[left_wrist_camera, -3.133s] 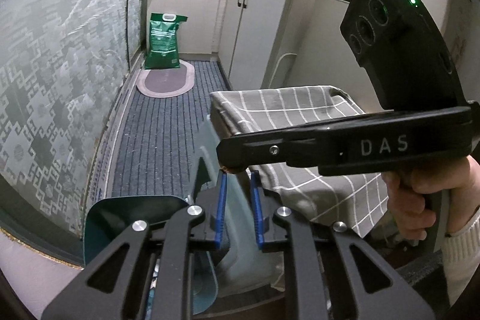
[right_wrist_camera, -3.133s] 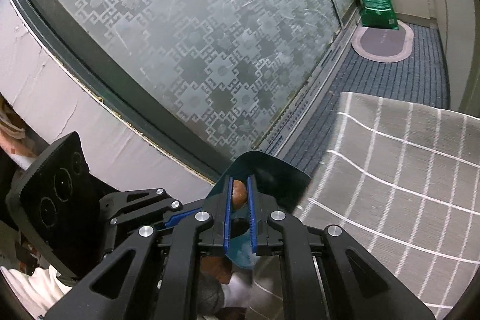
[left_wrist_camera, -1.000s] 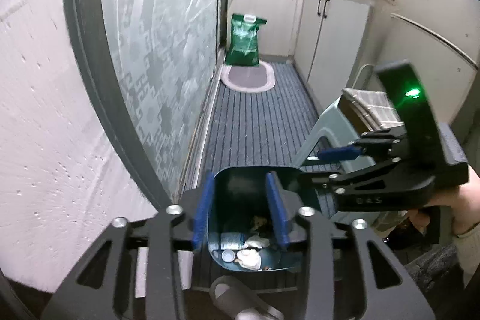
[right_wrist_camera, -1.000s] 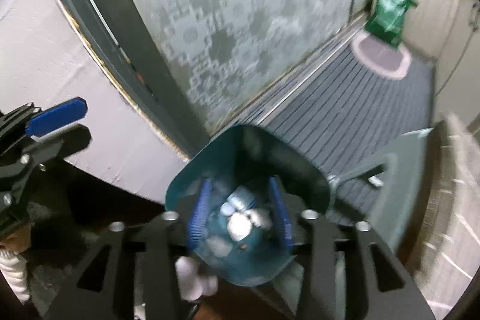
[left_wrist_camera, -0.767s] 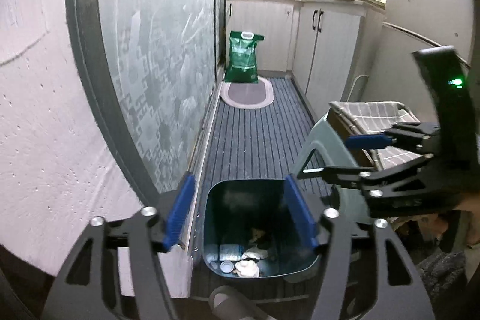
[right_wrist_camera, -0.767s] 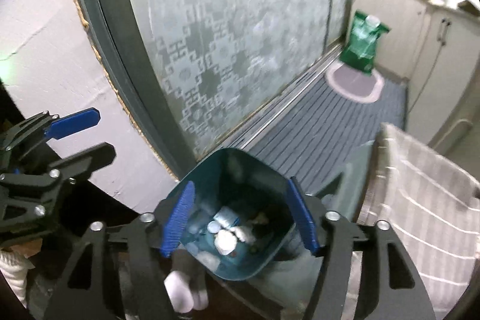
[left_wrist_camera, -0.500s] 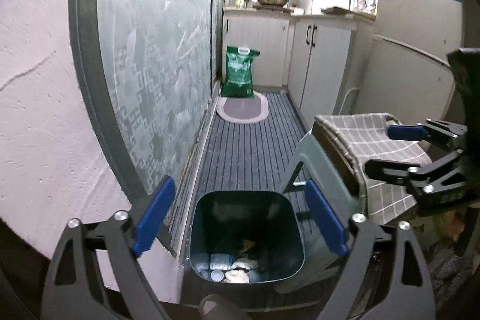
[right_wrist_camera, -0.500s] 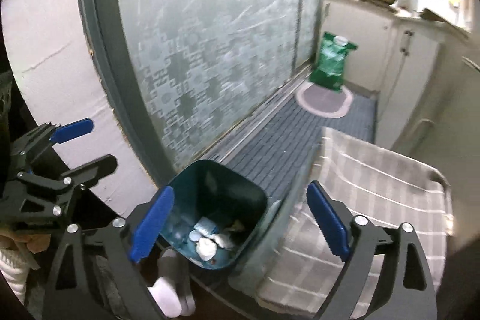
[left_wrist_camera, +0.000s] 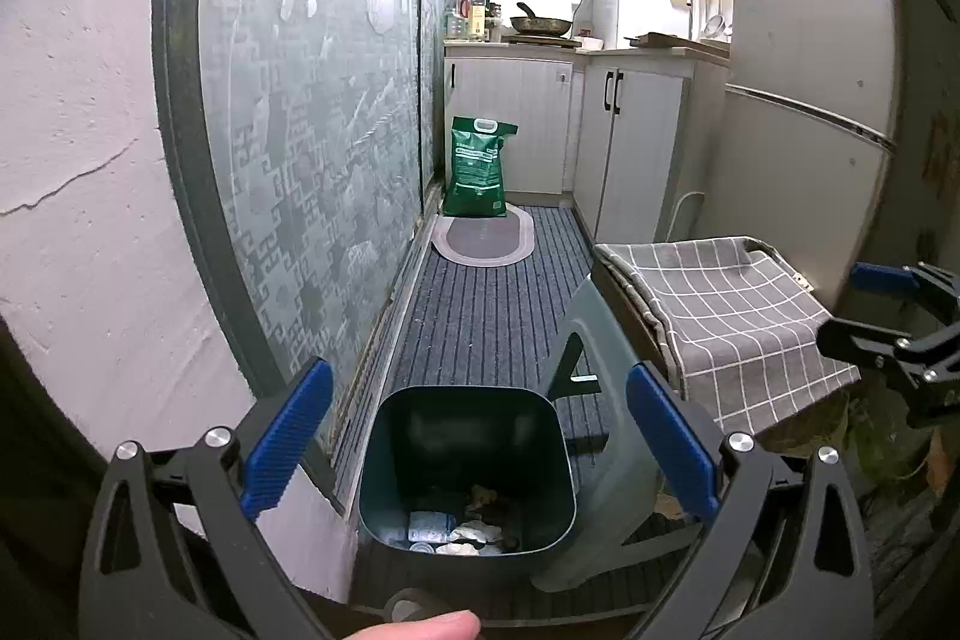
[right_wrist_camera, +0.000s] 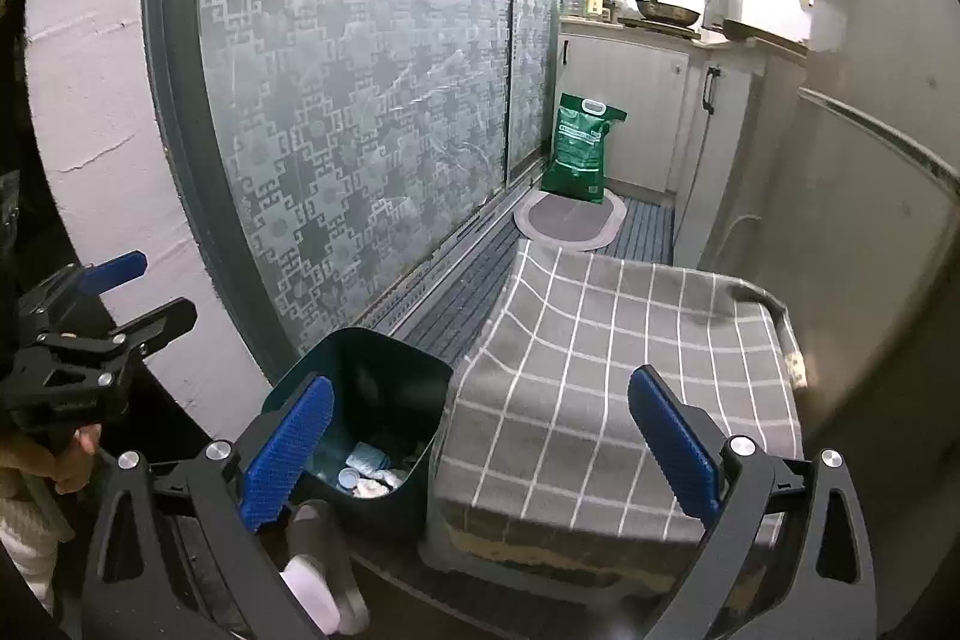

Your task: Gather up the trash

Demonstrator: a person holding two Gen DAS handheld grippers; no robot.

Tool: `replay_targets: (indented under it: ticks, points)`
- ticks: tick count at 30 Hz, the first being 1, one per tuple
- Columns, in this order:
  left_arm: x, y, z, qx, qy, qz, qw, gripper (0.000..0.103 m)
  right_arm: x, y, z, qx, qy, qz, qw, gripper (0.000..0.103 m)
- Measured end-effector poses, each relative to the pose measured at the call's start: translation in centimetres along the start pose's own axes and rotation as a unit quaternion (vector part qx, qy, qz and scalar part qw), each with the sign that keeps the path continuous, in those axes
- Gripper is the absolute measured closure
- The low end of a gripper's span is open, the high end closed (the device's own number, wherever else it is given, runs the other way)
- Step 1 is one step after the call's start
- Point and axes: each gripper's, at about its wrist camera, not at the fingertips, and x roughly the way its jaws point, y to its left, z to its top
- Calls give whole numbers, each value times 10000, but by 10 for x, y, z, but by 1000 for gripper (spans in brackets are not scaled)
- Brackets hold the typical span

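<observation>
A dark teal bin point(left_wrist_camera: 462, 430) stands on the striped floor mat by the frosted glass door, with bottle caps, crumpled paper and other trash point(left_wrist_camera: 462, 526) at its bottom. My left gripper point(left_wrist_camera: 474, 376) hangs above and behind the bin, jaws opening wide, nothing between them. My right gripper point(right_wrist_camera: 480, 382) hovers over the bin point(right_wrist_camera: 372, 370) and the checked cloth, its jaws also opening and empty. Each gripper shows in the other's view: the right gripper point(left_wrist_camera: 840, 301) at the right edge, the left gripper point(right_wrist_camera: 168, 286) at the left.
A grey checked cloth point(right_wrist_camera: 600, 340) covers a low stand beside the bin, with a grey plastic stool point(left_wrist_camera: 606, 400) against it. A green bag point(left_wrist_camera: 480, 166) and an oval mat point(left_wrist_camera: 483, 238) lie far down the narrow kitchen. A slipper point(right_wrist_camera: 318, 568) sits near the bin.
Both grippers spread their jaws wide and drew back and up from the bin. The brown piece once held in the right gripper is gone from its jaws.
</observation>
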Motion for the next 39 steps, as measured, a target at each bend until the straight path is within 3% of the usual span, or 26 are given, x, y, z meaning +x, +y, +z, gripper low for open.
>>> replay_targets:
  ticks: [8, 19, 39]
  points:
    - [-5, -8, -2, -42, -9, -2, 10000, 3, -11, -4, -23, -52, 115, -42, 9999, 3]
    - [-7, -21, -4, 93, 31, -141, 9999, 3, -20, -6, -25, 15, 32, -30, 10000, 3]
    - [-7, -16, -3, -45, -6, -52, 10000, 3, -21, -3, -23, -6, -43, 51, 10000, 3]
